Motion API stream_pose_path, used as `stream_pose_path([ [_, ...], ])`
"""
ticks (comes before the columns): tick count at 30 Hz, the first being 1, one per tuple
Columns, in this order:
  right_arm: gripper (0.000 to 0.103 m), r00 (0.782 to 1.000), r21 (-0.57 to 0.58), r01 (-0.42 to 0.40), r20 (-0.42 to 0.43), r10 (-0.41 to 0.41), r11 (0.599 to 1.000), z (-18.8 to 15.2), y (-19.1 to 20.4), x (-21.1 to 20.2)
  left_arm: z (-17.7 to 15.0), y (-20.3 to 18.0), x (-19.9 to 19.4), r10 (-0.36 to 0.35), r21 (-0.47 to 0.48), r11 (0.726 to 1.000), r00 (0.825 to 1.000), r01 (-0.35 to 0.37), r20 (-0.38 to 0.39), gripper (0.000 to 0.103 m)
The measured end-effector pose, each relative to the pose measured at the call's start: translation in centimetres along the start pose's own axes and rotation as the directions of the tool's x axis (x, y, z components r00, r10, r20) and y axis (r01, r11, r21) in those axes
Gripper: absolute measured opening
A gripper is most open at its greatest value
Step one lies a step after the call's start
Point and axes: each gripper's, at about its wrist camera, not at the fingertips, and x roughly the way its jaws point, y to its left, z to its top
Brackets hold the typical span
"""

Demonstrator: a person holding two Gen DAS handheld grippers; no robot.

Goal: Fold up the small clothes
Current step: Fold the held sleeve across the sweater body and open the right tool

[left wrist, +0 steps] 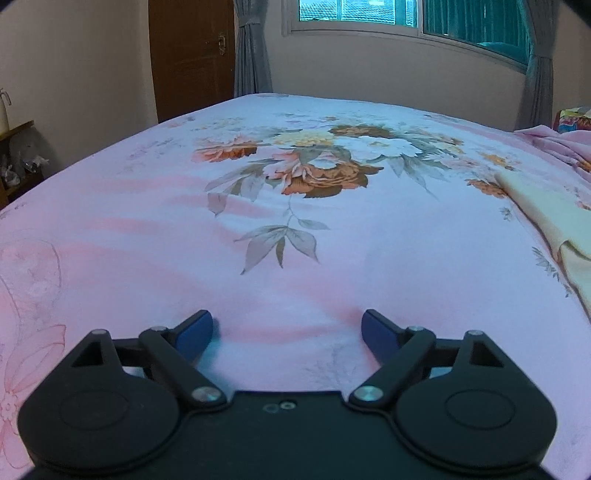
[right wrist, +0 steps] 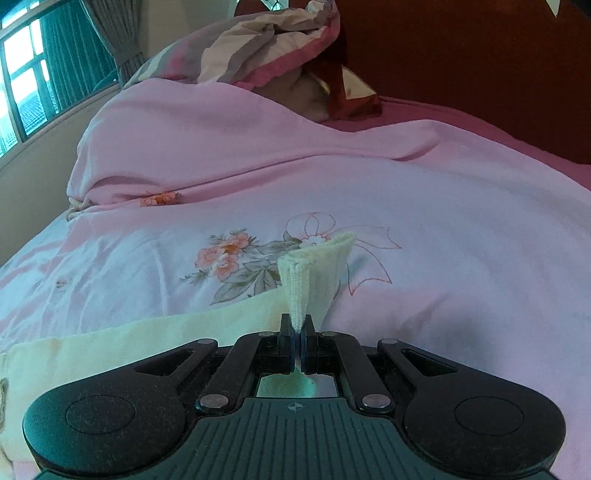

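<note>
R gripper (right wrist: 297,332) is pinching the ribbed hem of a pale cream knit garment (right wrist: 314,269), jaws closed right down on it w/ a peak of fabric standing up between the blue pads (right wrist: 305,341). Rest of the garment is lying flat on the floral bedsheet (right wrist: 461,258), spreading to the left of the gripper & under it. Past the garment, a pink duvet (right wrist: 240,147) is bunching up on the sheet; beyond that a striped pillow (right wrist: 258,40) is leaning toward the dark wooden headboard (right wrist: 480,66).

L gripper (left wrist: 287,332) is hovering low over the bedsheet (left wrist: 332,258), jaws spread wide w/ nothing between them, only bare sheet showing in the gap. Same cream garment (left wrist: 546,218) is lying on the sheet well off to the gripper's right, near the frame edge. Far side of the bed: brown door (left wrist: 192,55), grey curtain (left wrist: 251,55), window (left wrist: 406,14).

No containers are showing in either view.
</note>
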Motion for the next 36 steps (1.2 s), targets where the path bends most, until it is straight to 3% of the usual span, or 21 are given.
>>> stream_pose_path([
  [5,0.003,1.0,0.002,0.004,-0.005,-0.004,1.0,0.0,-0.5,0.1,-0.1,-0.3,-0.2,0.003,0.017,1.0,1.0,-0.003,0.011,0.081],
  [6,0.003,1.0,0.002,0.005,-0.006,-0.005,1.0,0.0,-0.6,0.1,-0.1,-0.4,-0.3,0.002,0.021,1.0,1.0,-0.002,0.017,0.058],
  [7,0.003,1.0,0.006,0.004,-0.004,-0.004,1.0,0.1,-0.8,0.1,-0.1,-0.4,-0.5,-0.006,0.026,1.0,0.999,0.005,0.034,0.019],
  [8,0.003,1.0,0.01,0.002,-0.002,-0.002,1.0,0.1,-0.9,0.0,-0.1,-0.5,-0.6,0.013,0.035,0.999,0.999,-0.014,0.036,0.0],
  [11,0.003,1.0,0.011,0.0,-0.003,0.0,1.0,0.1,-1.3,0.1,-0.1,-1.0,-0.4,0.038,0.06,0.997,0.999,-0.039,0.024,0.0],
  [13,0.003,1.0,0.014,-0.001,0.0,0.001,1.0,0.1,-1.4,0.0,-0.1,-1.5,-0.5,0.089,0.086,0.992,0.995,-0.092,0.035,0.032],
  [14,0.003,1.0,0.014,0.002,0.003,-0.002,1.0,0.1,-1.4,0.0,-0.1,-1.6,-0.6,0.129,0.095,0.987,0.991,-0.133,0.043,0.067],
  [15,0.003,1.0,0.015,-0.001,0.008,0.001,1.0,0.1,-1.3,-0.1,-0.1,-1.5,-0.8,0.159,0.092,0.982,0.986,-0.163,0.053,0.071],
  [18,0.003,0.999,-0.015,-0.012,0.033,0.013,1.0,0.5,-0.4,-0.8,0.1,-0.1,-1.4,0.061,0.064,0.996,0.997,-0.064,0.045,0.073],
  [23,0.003,0.983,-0.091,-0.141,0.105,0.15,0.986,2.3,5.4,-4.0,0.0,2.5,-1.7,0.049,0.043,0.998,0.999,-0.049,0.009,0.074],
  [26,0.003,0.946,-0.161,-0.273,0.135,0.295,0.949,2.7,12.3,-6.5,-0.4,3.7,-1.7,0.035,0.054,0.998,0.999,-0.035,-0.009,0.076],
  [30,0.003,0.869,-0.243,-0.451,0.101,0.485,0.859,0.6,23.2,-9.0,-1.2,4.5,-1.6,-0.003,0.019,1.0,1.0,0.003,0.013,0.076],
  [34,0.003,0.781,-0.296,-0.598,-0.005,0.624,0.745,-5.2,33.7,-10.2,-1.6,4.3,-1.5,-0.001,0.019,1.0,0.999,0.001,0.033,0.077],
  [36,0.003,0.752,-0.332,-0.637,-0.073,0.655,0.696,-9.0,38.3,-10.2,-1.7,4.5,-1.5,-0.007,0.013,1.0,0.999,0.006,0.035,0.078],
])
